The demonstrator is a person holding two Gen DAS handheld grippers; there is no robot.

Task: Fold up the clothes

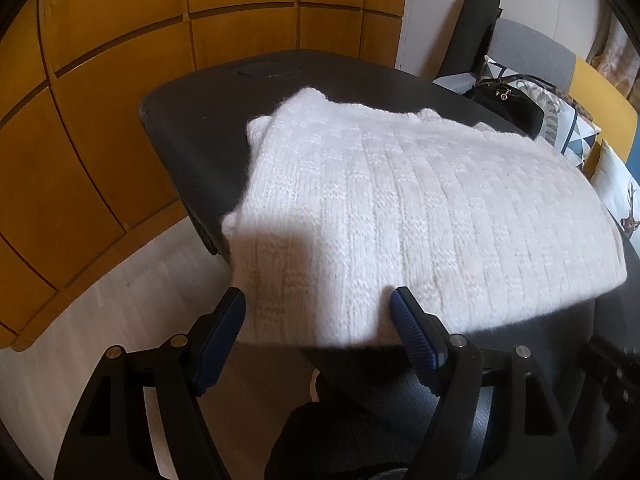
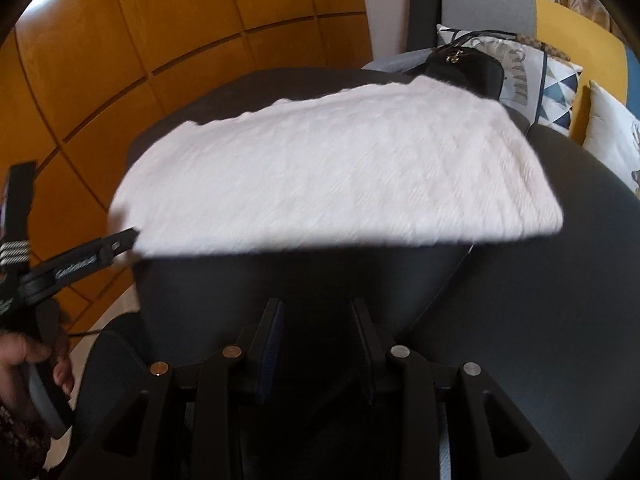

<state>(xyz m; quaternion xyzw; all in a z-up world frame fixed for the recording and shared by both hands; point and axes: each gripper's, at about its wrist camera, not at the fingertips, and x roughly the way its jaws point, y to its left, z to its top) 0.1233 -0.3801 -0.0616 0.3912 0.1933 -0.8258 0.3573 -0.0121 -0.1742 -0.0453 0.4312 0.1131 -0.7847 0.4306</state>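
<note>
sweater [image 1: 400, 216], one, folded, lies on one dark tabletop [image 1: 192, 128]; left tongs [image 1: 318, 300] spread at its six o'clock edge, right tongs [image 2: 317, 308] apart, empty.

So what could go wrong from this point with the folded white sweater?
1. The white sweater overhangs the dark table at its near left corner, so a tug could drag it off.
2. The left tool is open astride that corner and may pinch only the top layer, undoing the fold.
3. The right tool is empty and short of the hem, so a lift could be lopsided.

A home: sofa [image 1: 532, 44] with patterned cushions [image 1: 576, 128], wooden panelling [image 1: 100, 120].
</note>
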